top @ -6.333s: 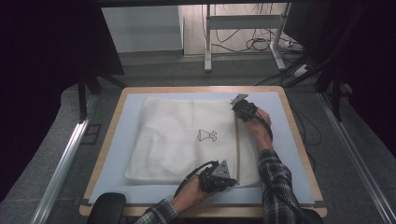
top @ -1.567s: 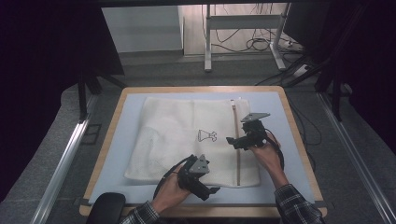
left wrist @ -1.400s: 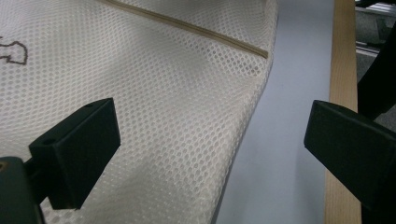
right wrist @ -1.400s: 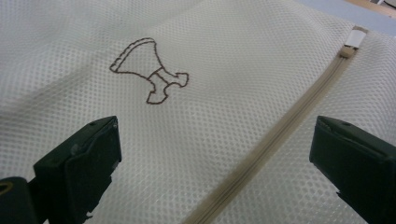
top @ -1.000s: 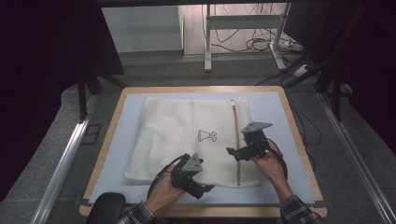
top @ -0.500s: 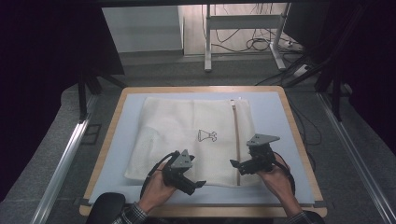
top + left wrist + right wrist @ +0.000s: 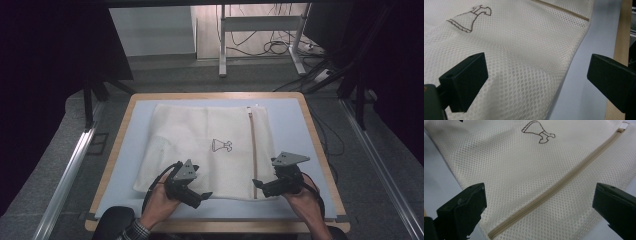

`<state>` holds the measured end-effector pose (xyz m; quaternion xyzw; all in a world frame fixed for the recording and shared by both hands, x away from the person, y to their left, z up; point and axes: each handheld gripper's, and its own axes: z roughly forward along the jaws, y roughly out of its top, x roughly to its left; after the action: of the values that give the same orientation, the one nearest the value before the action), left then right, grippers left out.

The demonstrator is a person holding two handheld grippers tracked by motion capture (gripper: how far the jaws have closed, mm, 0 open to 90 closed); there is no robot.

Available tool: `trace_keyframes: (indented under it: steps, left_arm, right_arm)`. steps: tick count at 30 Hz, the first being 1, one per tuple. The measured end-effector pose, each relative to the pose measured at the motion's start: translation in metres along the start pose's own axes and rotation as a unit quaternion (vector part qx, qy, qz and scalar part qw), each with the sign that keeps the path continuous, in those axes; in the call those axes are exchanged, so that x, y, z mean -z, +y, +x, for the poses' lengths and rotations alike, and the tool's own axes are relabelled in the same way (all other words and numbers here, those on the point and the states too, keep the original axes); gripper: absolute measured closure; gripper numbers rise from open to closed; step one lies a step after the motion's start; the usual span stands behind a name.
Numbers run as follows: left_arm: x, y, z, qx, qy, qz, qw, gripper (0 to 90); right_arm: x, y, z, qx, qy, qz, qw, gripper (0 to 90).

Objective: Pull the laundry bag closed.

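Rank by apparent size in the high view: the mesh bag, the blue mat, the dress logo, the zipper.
1. blue mat
2. mesh bag
3. zipper, a long thin strip
4. dress logo, smallest

All lie flat on the table, so nearness hardly skews this.

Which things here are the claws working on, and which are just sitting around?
Part of the job:
mesh laundry bag
its tan zipper
left claw, open
right claw, open

Just there:
blue mat
wooden table edge
cables on the floor
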<state>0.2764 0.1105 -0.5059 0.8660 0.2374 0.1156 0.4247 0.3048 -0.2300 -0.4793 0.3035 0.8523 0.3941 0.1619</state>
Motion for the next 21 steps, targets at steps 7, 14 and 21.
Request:
trace_keyframes:
  steps: [7,14,21]
  left_arm:
    - [0.009,-0.005,0.004,0.007,0.01,0.0,0.9999,3.1]
    - [0.02,-0.011,0.007,0.013,0.021,-0.003,0.9997,3.0]
    - [0.036,-0.021,0.011,0.026,0.038,-0.011,0.9989,3.0]
  right_arm:
    - [0.007,-0.005,0.003,0.006,-0.005,-0.003,1.0,0.0]
    - [0.017,-0.013,0.005,0.008,-0.014,-0.003,0.9999,0.0]
    - [0.03,-0.022,0.005,0.001,-0.023,-0.007,0.9997,0.0]
